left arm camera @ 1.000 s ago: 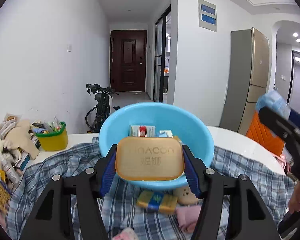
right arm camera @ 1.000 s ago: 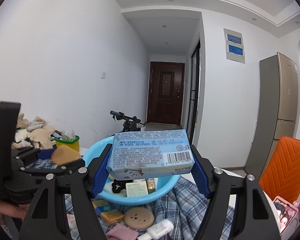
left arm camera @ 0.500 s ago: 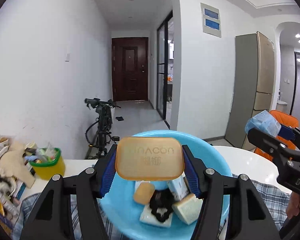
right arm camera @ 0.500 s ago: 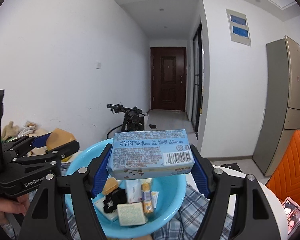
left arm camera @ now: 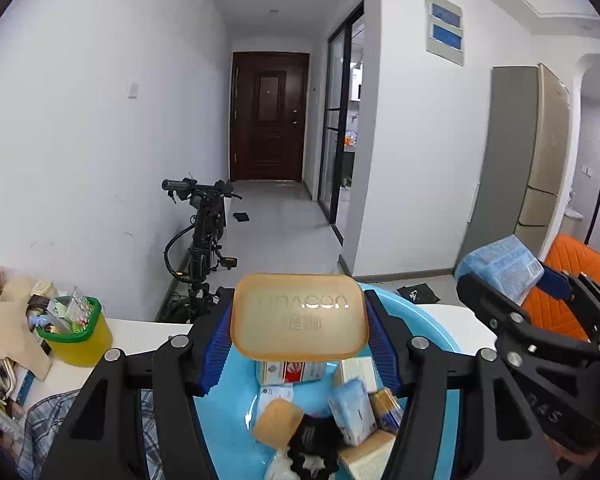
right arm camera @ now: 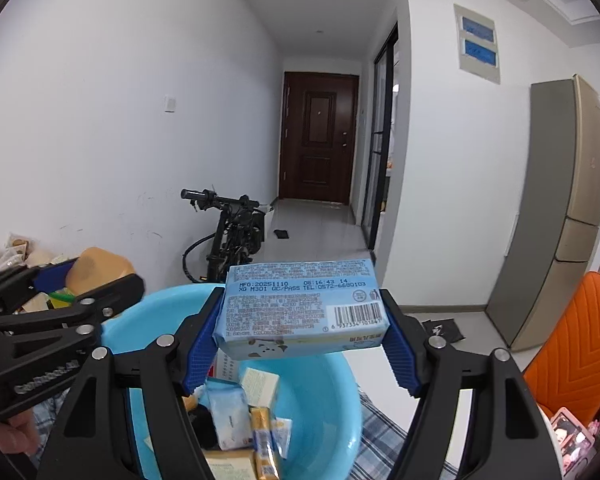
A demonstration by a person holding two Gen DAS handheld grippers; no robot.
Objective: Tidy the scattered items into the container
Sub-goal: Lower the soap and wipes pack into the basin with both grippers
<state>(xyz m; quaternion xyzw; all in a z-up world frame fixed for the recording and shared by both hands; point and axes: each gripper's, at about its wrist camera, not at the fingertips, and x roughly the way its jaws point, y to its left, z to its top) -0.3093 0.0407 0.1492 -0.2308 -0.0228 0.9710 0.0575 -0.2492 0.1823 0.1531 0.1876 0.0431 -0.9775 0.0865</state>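
Note:
My left gripper (left arm camera: 298,338) is shut on an amber translucent soap box (left arm camera: 299,316), held above the blue plastic basin (left arm camera: 228,412). The basin holds several small packets and boxes. My right gripper (right arm camera: 302,342) is shut on a light blue tissue pack (right arm camera: 300,306) with a barcode, hovering over the basin (right arm camera: 324,404) too. In the left wrist view the right gripper (left arm camera: 512,276) shows at the right with the blue pack (left arm camera: 500,266). In the right wrist view the left gripper (right arm camera: 84,276) appears at the left with the amber box (right arm camera: 100,270).
A yellow tub with a green rim (left arm camera: 74,330) and a heap of packets stand at the table's left. A checked cloth (right arm camera: 384,440) covers the white table (left arm camera: 140,330). An orange chair (right arm camera: 576,344), a bicycle (left arm camera: 204,232) and a fridge (right arm camera: 560,208) lie beyond.
Both grippers have travelled forward with their loads, from the near side of the basin to above it. The loose items on the cloth in front have dropped out of view.

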